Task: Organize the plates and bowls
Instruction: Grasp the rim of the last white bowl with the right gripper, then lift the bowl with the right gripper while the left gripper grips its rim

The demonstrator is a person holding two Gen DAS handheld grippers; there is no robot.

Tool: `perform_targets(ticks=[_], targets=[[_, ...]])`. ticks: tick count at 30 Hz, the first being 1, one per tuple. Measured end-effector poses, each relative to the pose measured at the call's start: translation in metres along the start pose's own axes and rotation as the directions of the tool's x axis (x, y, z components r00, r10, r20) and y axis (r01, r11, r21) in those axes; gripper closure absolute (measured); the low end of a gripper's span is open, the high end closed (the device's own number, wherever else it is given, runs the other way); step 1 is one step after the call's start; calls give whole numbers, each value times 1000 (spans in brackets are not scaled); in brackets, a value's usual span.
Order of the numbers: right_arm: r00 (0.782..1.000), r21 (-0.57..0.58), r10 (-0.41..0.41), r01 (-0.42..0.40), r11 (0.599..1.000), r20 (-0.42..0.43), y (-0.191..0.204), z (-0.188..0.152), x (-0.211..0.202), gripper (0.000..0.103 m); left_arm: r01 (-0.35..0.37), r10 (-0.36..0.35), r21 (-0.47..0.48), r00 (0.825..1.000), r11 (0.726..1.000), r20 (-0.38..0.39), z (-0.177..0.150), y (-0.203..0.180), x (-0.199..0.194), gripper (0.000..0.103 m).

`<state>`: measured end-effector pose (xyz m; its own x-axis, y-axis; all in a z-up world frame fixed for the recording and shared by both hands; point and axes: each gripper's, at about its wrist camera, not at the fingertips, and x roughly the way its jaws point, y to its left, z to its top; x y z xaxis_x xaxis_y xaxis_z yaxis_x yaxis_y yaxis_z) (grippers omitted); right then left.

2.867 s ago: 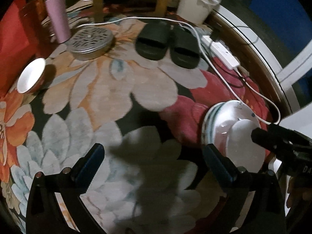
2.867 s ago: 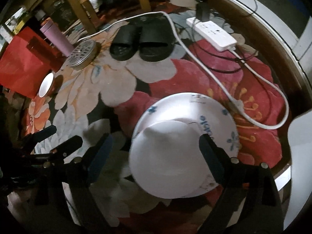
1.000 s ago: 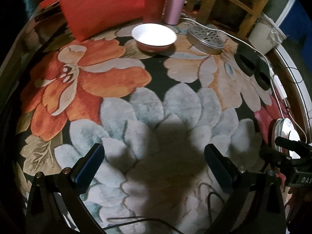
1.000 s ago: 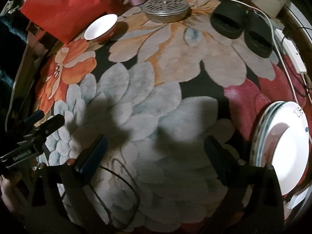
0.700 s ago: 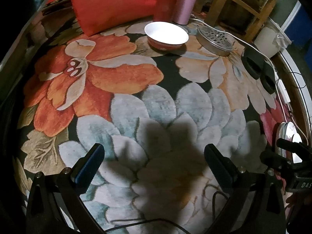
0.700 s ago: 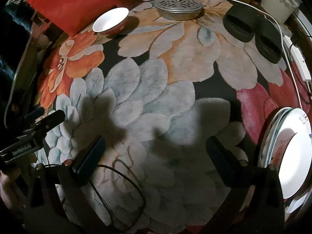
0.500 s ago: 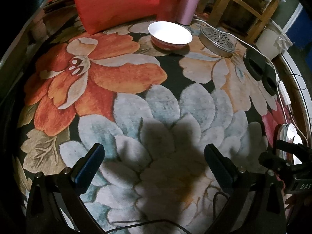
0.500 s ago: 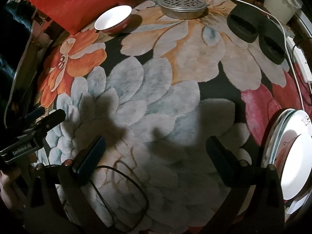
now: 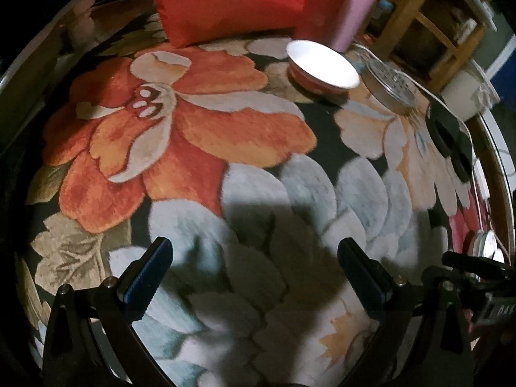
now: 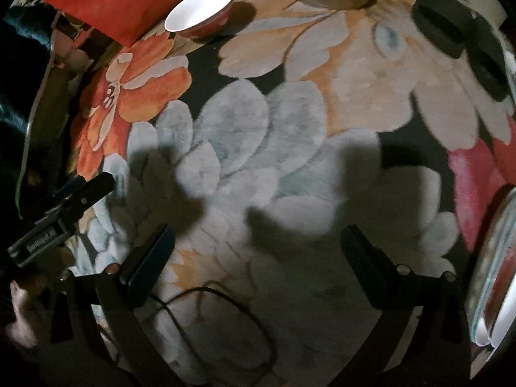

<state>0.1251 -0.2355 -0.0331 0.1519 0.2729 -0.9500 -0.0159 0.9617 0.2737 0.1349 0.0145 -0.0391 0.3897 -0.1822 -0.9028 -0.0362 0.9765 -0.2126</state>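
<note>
Both claws gape empty: left claw (image 9: pixel 254 269) and right claw (image 10: pixel 258 251) over open rug (image 9: pixel 258 177); bowl (image 9: pixel 322 66) far edge, plates (image 10: pixel 498 277) right.

This is a lived-in room of a home, dimly lit. A thick flowered rug (image 9: pixel 200 135) covers the floor, with black slippers (image 9: pixel 446 132) left on it beside a white cord (image 9: pixel 451 113) and a red cushion (image 9: pixel 225 0) at its far edge. A pink tumbler (image 9: pixel 358 6), a wooden stool frame (image 9: pixel 429 22) and a white bin (image 9: pixel 464 96) stand around it.
</note>
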Motion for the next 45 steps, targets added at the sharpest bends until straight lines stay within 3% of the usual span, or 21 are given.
perform_targets(ticks=[5, 13, 22, 24, 26, 29, 34, 41, 45], targets=[[999, -11, 19, -19, 1000, 30, 17, 45, 4, 0, -18, 19, -49, 1000, 999, 23, 10, 26, 0, 1], [979, 42, -6, -3, 999, 202, 38, 143, 11, 2, -45, 52, -108, 997, 993, 61, 21, 71, -6, 1], [981, 239, 38, -83, 967, 188, 31, 204, 61, 55, -62, 75, -152, 994, 986, 81, 14, 113, -12, 1], [985, 237, 60, -98, 967, 162, 34, 210, 73, 75, -67, 82, -182, 994, 981, 75, 13, 124, -12, 1], [991, 239, 36, -67, 969, 130, 34, 209, 82, 85, -71, 87, -219, 994, 973, 66, 12, 133, -11, 1], [990, 193, 47, -72, 979, 132, 35, 204, 82, 89, -70, 86, -244, 995, 967, 56, 12, 138, -8, 1], [983, 100, 176, -180, 979, 50, 43, 180, 80, 91, -60, 75, -227, 995, 972, 59, 15, 125, -6, 1], [947, -48, 273, -284, 958, -168, 82, 106, 78, 91, -24, 37, -203, 998, 979, 58, 21, 101, -5, 1], [919, -80, 300, -329, 941, -254, 101, 62, 80, 91, 35, -29, -183, 999, 982, 36, 17, 84, -3, 1]])
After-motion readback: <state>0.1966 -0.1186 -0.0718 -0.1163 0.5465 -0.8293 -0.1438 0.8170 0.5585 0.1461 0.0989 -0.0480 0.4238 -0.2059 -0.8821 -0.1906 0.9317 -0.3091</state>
